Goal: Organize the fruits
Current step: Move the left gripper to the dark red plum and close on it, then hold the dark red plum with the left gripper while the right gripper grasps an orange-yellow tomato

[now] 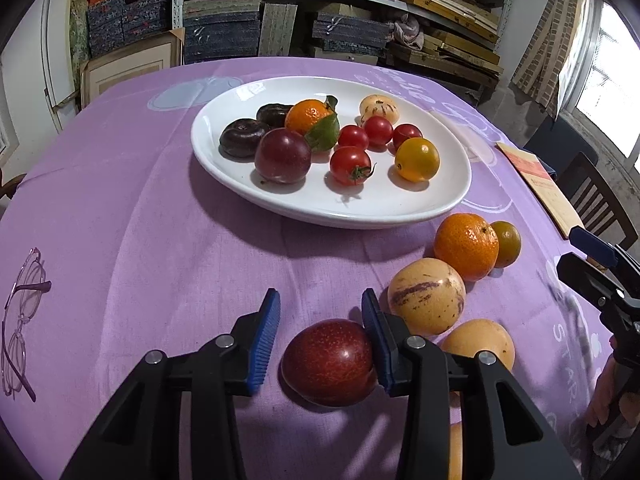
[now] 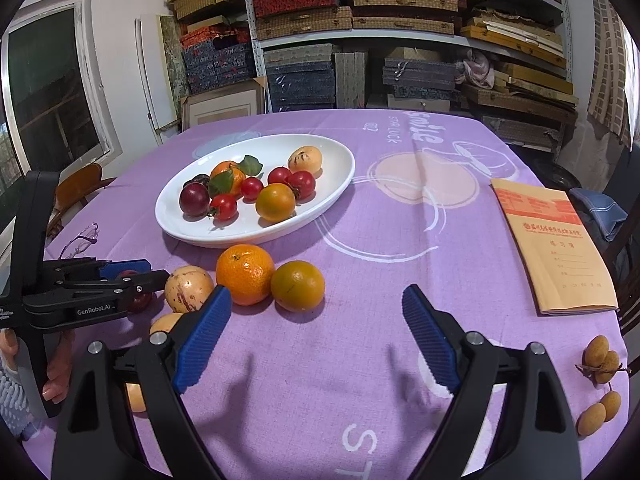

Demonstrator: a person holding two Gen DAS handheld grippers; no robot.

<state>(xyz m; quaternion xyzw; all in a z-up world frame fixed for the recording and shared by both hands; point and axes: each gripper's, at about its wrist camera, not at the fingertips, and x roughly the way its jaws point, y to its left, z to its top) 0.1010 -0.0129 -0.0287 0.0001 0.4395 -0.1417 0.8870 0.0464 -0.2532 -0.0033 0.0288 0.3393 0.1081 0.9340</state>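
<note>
Currently — fruit sorting, purple cloth (image 2: 360,360).
White plate (image 1: 400,208): four red tomatoes, one yellow. Left gripper (image 1: 320,340) spread, right pad touching a red plum (image 1: 328,362) on the cloth; right gripper (image 2: 316,340) agape — holding nothing.

eyeglasses (image 1: 22,322) on purple tablecloth (image 1: 140,200) | tan booklet (image 2: 554,246) | shelves of boxes (image 2: 360,20) | chair (image 1: 592,196)

Bright daylight from the window (image 1: 608,92) casts soft shadows leftward across the tablecloth (image 1: 140,208), glare streaks the plate (image 1: 320,208), and fisheye edges bend darkly.
</note>
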